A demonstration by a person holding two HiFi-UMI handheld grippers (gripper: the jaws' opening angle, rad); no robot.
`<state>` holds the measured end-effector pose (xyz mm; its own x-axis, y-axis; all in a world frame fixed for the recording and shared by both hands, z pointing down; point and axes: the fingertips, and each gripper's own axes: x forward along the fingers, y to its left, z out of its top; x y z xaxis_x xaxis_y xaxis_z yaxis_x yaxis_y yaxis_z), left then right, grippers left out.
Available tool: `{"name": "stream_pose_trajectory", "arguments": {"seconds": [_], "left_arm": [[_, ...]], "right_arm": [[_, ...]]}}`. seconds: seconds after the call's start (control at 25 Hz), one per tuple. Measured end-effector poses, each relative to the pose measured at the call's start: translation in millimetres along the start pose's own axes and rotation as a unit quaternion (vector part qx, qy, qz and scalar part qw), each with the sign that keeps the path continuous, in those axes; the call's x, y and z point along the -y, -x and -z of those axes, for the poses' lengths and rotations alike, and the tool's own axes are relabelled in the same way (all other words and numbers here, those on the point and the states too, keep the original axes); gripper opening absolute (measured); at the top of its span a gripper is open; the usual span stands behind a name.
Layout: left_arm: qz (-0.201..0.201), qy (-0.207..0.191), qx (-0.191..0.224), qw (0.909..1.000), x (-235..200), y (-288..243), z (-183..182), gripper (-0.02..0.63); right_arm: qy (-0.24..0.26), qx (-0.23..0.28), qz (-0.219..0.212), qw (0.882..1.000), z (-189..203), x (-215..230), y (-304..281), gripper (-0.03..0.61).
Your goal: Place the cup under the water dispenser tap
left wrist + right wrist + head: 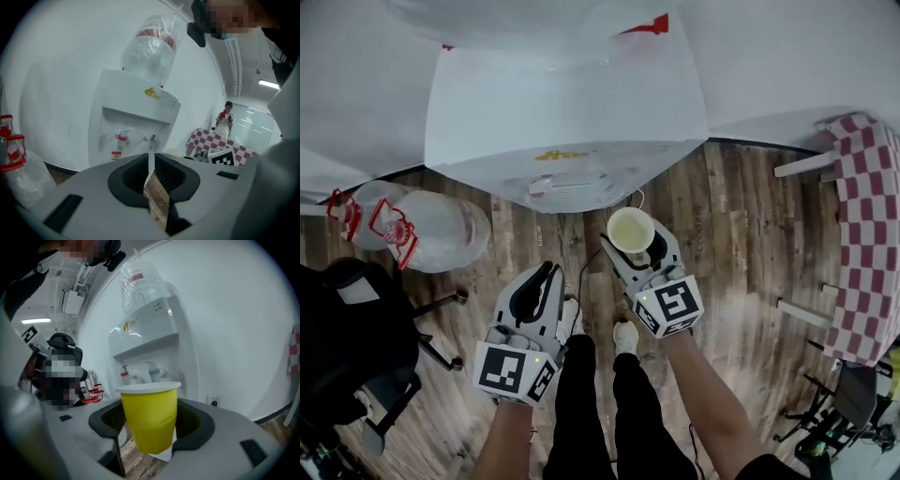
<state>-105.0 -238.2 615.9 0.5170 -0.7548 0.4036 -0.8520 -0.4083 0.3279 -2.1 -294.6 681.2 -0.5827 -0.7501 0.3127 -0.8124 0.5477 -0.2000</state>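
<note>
Right jaws around cup [150, 418], above wooden floor [741, 234]

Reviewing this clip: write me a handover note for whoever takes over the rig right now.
Left gripper: shut, empty, beside the right one.
Right gripper: shut on the yellow cup, which is upright with its open end up.
Water dispenser: ahead, against the wall; nothing stands under its taps.
Done: cup is in hand.
Left: bring the cup under a tap, set it down, release.

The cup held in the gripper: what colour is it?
The cup is yellow with a white rim, clearest in the right gripper view.
</note>
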Motion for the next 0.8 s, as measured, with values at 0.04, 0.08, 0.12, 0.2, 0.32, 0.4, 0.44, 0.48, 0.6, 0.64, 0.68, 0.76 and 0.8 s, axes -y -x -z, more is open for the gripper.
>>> {"name": "stream_pose_trajectory", "arguments": {"seconds": [0.04,0.08,0.12,0.2,0.32,0.4,0.44,0.48,0.6,0.64,0.68,0.76,0.8], "left_arm": [[0.001,-0.001,-0.002,1.0000,-2,-5,5,0.054],[0.001,-0.003,-0.003,1.0000,-5,-8,9,0.054],[0.001,-0.005,-0.004,1.0000,-8,-10,14,0.054],[0.000,-0.010,-0.004,0.9999,-13,-14,21,0.054],[0.001,-0.013,0.000,0.9999,-20,-25,31,0.054],[0.002,-0.012,0.005,0.9999,-25,-32,39,0.054],[0.001,-0.013,0.008,0.9999,-28,-35,43,0.054],[0.001,-0.015,0.012,0.9998,-31,-39,47,0.054],[0.001,-0.020,0.019,0.9996,-36,-50,59,0.054],[0.002,-0.022,0.022,0.9995,-37,-53,63,0.054],[0.003,-0.024,0.024,0.9994,-37,-56,65,0.054],[0.003,-0.026,0.030,0.9992,-39,-60,69,0.054],[0.002,-0.026,0.034,0.9991,-40,-61,71,0.054]], "right_arm": [[-0.002,0.000,0.003,1.000,8,4,-6,0.281],[-0.002,0.000,0.005,1.000,15,6,-13,0.281],[0.000,0.001,0.004,1.000,22,8,-20,0.281],[0.009,0.005,0.002,1.000,35,13,-34,0.281],[0.016,0.013,0.008,1.000,48,28,-51,0.281],[0.021,0.020,0.008,1.000,56,33,-60,0.281],[0.025,0.024,0.006,0.999,60,34,-64,0.281],[0.030,0.028,0.004,0.999,64,34,-68,0.281],[0.053,0.040,-0.005,0.998,71,32,-76,0.281],[0.062,0.045,-0.008,0.997,72,31,-79,0.281],[0.070,0.050,-0.010,0.996,73,30,-81,0.281],[0.074,0.063,-0.011,0.995,73,31,-85,0.281],[0.073,0.070,-0.011,0.995,72,32,-87,0.281]]}}
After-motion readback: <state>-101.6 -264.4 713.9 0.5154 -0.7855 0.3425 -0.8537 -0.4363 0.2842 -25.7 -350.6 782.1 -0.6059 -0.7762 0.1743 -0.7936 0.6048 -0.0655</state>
